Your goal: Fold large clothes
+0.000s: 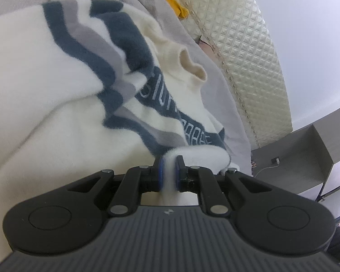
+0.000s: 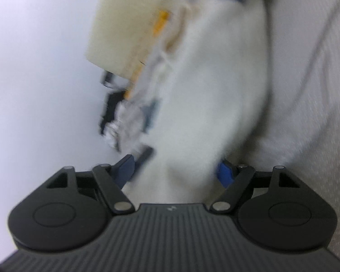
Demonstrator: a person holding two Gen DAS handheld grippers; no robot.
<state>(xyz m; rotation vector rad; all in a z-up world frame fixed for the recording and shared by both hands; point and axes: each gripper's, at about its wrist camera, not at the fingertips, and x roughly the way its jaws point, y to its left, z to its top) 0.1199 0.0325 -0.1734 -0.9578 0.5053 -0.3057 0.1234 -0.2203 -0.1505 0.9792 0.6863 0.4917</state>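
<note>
Nearest to us in the left wrist view, our left gripper (image 1: 169,172) is clamped on a thin fold of the white fuzzy sweater (image 1: 56,86), the blue pads (image 1: 161,172) pressing the fabric from both sides. Beyond the pinch the sweater spreads far and to the left over the pale bedsheet (image 1: 215,86), rumpled, with wavy dark blue and grey bands (image 1: 115,52) and a strip of lettering we cannot read. Its cream collar (image 1: 192,65) stands up at the far side. To the right of the sheet runs a cream quilted headboard (image 1: 244,45), with something yellow (image 1: 181,6) just beside its near edge, and further right a grey shelf unit (image 1: 317,149) against the wall.

In the right wrist view, which is blurred, our right gripper (image 2: 176,172) has a broad white part of the sweater (image 2: 210,90) lying between its wide-set jaws. The blue pads (image 2: 224,174) sit at either edge of the cloth; we cannot tell whether they press it. The bedsheet (image 2: 317,90) fills the right side.
</note>
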